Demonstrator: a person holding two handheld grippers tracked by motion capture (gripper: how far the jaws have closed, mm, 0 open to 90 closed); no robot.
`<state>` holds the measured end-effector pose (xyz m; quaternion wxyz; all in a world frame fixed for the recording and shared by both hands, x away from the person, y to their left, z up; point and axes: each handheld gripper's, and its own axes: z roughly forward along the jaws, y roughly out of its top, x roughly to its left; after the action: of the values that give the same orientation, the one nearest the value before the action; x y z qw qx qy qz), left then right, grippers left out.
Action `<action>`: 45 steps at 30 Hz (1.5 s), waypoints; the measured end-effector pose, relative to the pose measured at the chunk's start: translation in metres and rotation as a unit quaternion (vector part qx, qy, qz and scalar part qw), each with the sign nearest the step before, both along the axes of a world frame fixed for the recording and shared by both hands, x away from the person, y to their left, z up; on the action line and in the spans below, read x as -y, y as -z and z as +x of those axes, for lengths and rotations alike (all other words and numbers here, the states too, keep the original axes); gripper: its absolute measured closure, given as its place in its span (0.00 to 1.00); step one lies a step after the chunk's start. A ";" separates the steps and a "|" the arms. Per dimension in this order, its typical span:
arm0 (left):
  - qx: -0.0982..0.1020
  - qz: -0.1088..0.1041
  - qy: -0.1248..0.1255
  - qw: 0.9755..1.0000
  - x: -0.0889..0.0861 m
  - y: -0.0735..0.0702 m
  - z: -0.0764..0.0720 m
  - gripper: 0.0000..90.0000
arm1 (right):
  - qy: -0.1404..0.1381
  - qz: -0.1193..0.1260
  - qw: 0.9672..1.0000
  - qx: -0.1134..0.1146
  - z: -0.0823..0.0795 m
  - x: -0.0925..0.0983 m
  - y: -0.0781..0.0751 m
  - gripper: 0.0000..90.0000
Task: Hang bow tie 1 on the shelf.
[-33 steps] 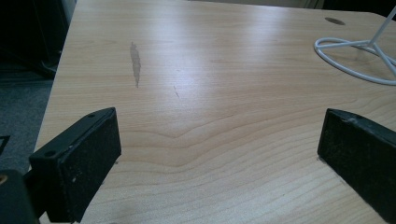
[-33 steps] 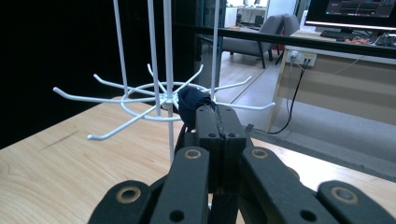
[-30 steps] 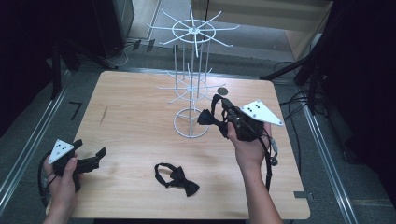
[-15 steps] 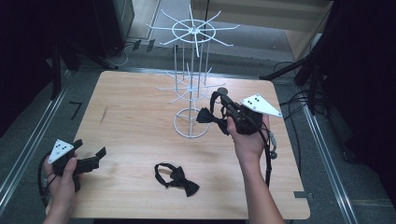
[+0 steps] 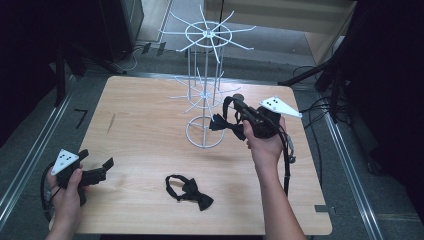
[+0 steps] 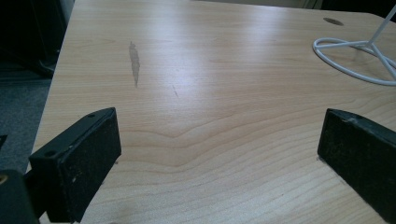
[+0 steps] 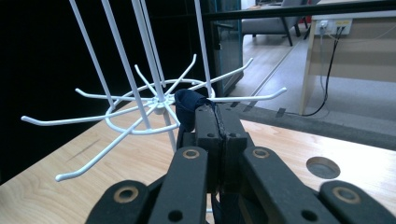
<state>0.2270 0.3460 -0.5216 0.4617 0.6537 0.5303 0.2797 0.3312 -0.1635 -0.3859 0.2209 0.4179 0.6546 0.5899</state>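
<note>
Black bow tie (image 5: 191,191) on table (image 5: 140,135), high view

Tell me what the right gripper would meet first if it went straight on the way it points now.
Most likely the lower ring of hooks on the white wire rack. The right gripper, shut on a dark bow tie, points right at it; how much gap remains is unclear.

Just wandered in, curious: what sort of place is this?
Probably a lab or recording workspace: a light wooden table between dark curtains, loose black cables on the grey floor, and a wooden office desk behind.
</note>
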 end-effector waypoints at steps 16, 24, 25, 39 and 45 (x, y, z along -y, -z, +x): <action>-0.001 0.001 0.001 1.000 0.000 0.000 0.000 0.00 | 0.002 0.019 1.000 -0.020 0.004 -0.002 0.009 0.67; -0.002 0.002 0.001 1.000 0.000 0.000 0.000 0.00 | 0.008 0.019 0.999 -0.033 0.004 0.000 0.018 0.64; -0.002 0.002 0.001 1.000 0.000 0.000 0.000 0.00 | 0.007 0.017 0.999 -0.032 0.004 -0.001 0.019 0.63; -0.002 0.004 0.002 1.000 0.000 0.000 0.000 0.00 | -0.040 0.009 0.999 -0.032 0.001 -0.008 0.038 0.83; -0.001 0.004 0.002 1.000 0.000 0.000 0.000 0.00 | -0.043 0.006 0.999 -0.025 0.007 -0.017 0.039 0.93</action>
<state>0.2270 0.3459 -0.5214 0.4590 0.6567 0.5288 0.2801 0.3379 -0.1465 -0.4252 0.1764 0.4058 0.6734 0.5923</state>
